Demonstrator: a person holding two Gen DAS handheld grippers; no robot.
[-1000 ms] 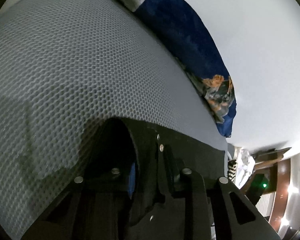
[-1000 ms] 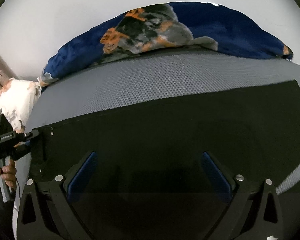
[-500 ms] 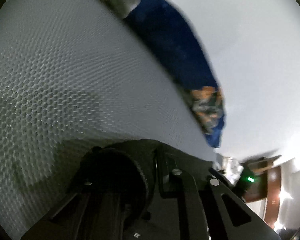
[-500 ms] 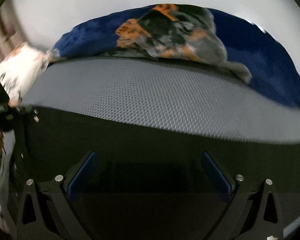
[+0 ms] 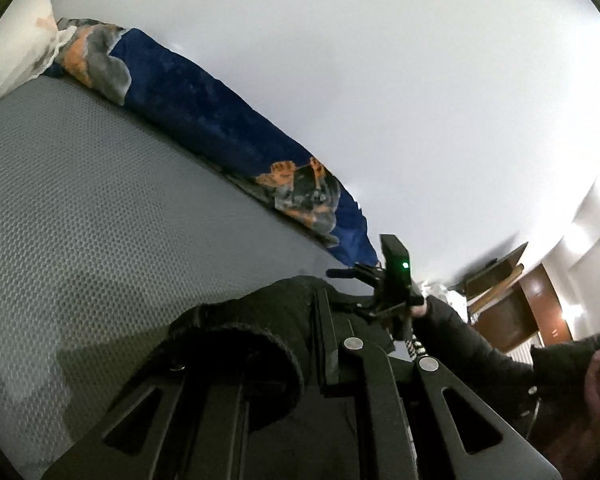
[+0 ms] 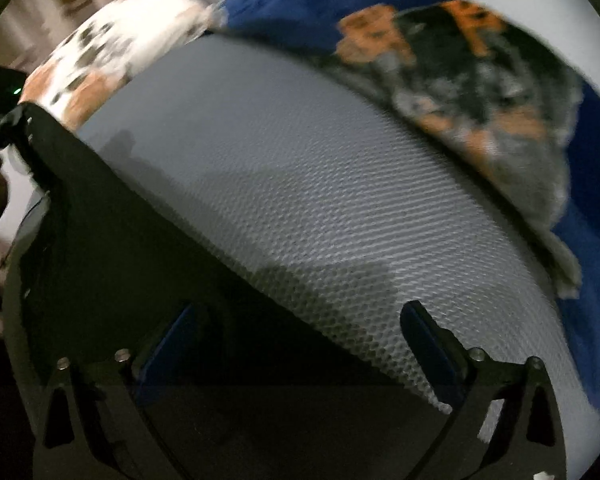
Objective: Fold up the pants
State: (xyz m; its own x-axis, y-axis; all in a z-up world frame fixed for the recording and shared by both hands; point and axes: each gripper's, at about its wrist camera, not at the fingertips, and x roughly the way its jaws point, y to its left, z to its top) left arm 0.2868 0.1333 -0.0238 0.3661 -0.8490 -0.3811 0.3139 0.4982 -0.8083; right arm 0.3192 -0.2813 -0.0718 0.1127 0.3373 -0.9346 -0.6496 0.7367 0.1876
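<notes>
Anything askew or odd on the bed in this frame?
Nothing stands out. The black pants are bunched in the left tool, as expected mid-fold; the blue blanket lies rumpled along the grey mattress edge.

pants (image 6: 112, 248) on mattress (image 6: 340, 208) | blanket (image 6: 480, 92) behind | pillow (image 6: 112, 52) far-left

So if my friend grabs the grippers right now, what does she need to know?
Left gripper: shut on the black pants, holding an edge lifted off the grey mattress.
Right gripper: open, fingers wide apart, with the pants below its left finger.
The pants hang stretched from the left gripper; the blue blanket lies along the far side.
Done: one edge lifted.
Left: probably grab the other edge with the right gripper, fold over, lay flat.
</notes>
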